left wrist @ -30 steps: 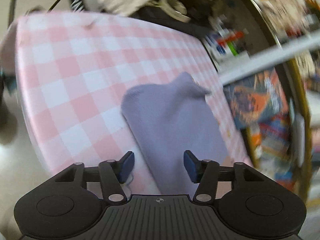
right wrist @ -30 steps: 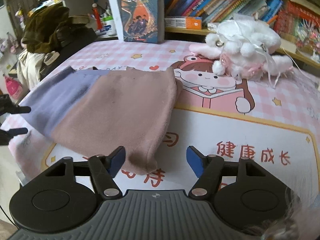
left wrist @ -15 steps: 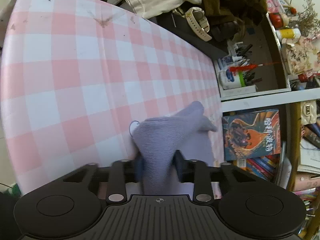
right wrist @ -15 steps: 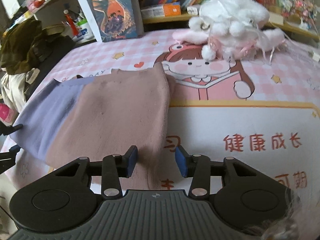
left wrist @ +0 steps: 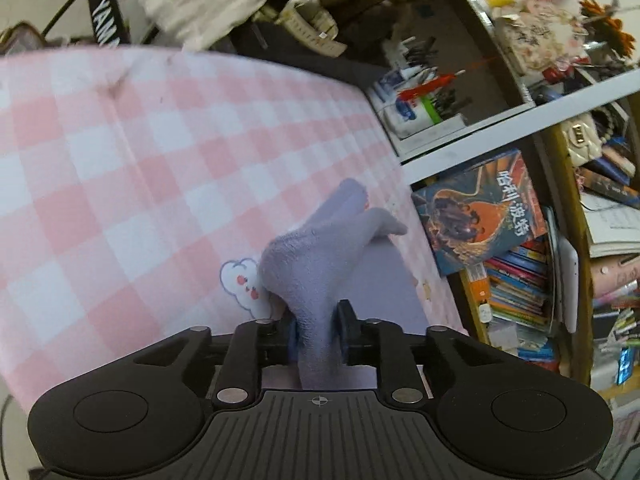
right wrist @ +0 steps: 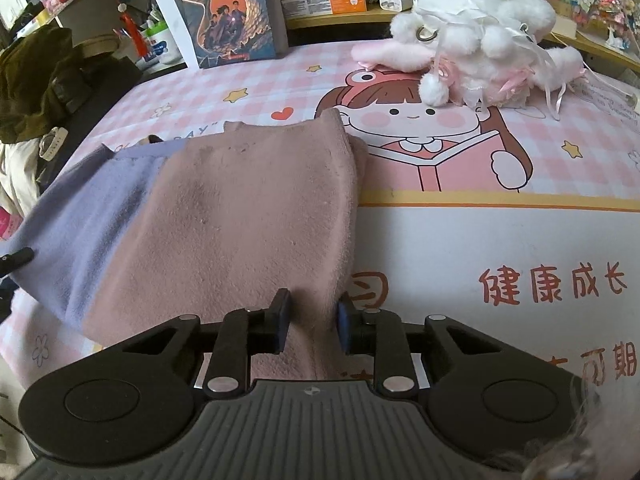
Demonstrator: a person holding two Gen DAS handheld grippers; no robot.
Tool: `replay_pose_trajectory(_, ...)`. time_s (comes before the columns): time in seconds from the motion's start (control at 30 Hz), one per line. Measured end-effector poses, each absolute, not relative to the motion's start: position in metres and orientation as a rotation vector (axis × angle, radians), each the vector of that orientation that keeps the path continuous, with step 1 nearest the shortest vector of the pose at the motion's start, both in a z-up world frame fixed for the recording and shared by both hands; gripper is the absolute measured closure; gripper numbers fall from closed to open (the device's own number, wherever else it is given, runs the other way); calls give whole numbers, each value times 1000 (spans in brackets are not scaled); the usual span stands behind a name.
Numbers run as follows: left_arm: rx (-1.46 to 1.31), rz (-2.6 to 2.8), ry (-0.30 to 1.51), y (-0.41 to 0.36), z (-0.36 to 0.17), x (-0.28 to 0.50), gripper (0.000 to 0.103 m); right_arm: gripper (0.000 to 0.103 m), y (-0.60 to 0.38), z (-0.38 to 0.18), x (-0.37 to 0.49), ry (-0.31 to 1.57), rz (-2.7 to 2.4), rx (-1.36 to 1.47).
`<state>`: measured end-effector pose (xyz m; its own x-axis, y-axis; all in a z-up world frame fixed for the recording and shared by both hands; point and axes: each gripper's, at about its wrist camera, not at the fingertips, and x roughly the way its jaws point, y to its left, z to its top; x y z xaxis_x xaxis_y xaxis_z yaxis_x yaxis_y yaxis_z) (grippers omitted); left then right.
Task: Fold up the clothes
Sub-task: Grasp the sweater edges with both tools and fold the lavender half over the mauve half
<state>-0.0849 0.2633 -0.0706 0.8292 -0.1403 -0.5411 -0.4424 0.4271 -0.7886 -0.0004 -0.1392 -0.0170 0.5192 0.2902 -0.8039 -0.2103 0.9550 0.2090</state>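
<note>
A fold appears underway: the garment (right wrist: 224, 216), lying left of the plush toy (right wrist: 480, 28), is pinched by both the left gripper (left wrist: 315, 326) and right gripper (right wrist: 310, 320) — a matched lift-and-carry is called for.

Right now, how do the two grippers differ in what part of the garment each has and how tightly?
The left gripper is clamped on the lilac part, bunched into a raised ridge; the right gripper straddles the pink part, which lies flatter. The left jaws sit pinched close, the right jaws wider with cloth between. Both have hold of the same garment's near edge, on the pink checked bedsheet.
</note>
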Motion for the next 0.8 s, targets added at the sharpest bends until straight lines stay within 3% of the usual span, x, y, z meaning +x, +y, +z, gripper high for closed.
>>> replay_pose_trajectory(0.17, -1162, 193, 598, 268, -78, -80, 82, 81, -136, -18, 1, 981, 295, 75)
replay_pose_trajectory(0.23, -1175, 189, 600, 270, -81, -78, 90, 80, -137, -18, 1, 981, 292, 81)
replay_pose_trajectory(0.3, -1188, 185, 602, 272, -83, -76, 91, 80, -136, -17, 1, 983, 282, 83)
replay_pose_trajectory(0.43, -1198, 183, 605, 277, -86, -73, 91, 71, -136, -14, 3, 977, 260, 93)
replay_pose_trajectory(0.8, -1176, 223, 592, 285, -83, -78, 91, 70, -129, 4, 40, 908, 325, 66)
